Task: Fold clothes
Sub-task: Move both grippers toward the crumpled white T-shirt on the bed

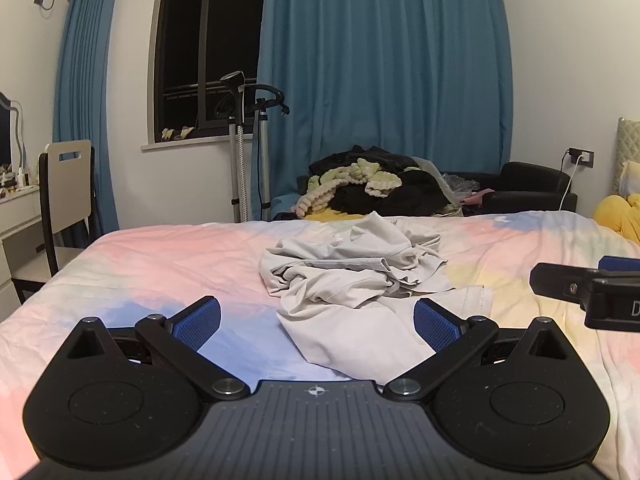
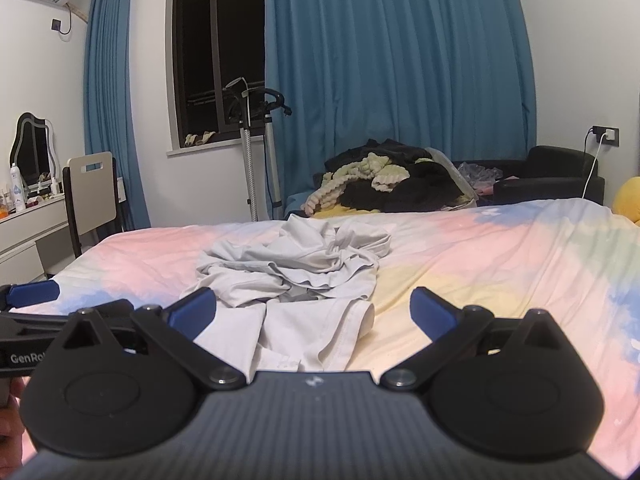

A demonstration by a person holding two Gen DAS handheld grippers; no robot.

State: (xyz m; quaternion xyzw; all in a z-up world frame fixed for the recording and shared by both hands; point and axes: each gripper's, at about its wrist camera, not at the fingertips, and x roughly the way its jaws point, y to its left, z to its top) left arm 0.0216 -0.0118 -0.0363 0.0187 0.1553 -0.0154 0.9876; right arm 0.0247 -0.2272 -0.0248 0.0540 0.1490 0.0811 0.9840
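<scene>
Both grippers hang low over the near part of the bed, and neither one holds anything. In the left wrist view the left gripper has its blue-padded fingers spread wide, with the near edge of the crumpled light grey garment lying between them on the sheet. The right gripper is spread wide in the same way, and the lower flat part of the same garment lies between its fingers. Each gripper also appears at the side of the other's view, so they are side by side.

The garment lies in a loose heap near the middle of the bed, which has a pastel sheet of pink, blue and yellow. Its upper part is bunched in folds, while the part nearer to the grippers lies flatter.

Behind the bed is a pile of dark and pale green clothes, beside a black armchair. Blue curtains cover the wall, and a garment steamer stand is under the dark window.
</scene>
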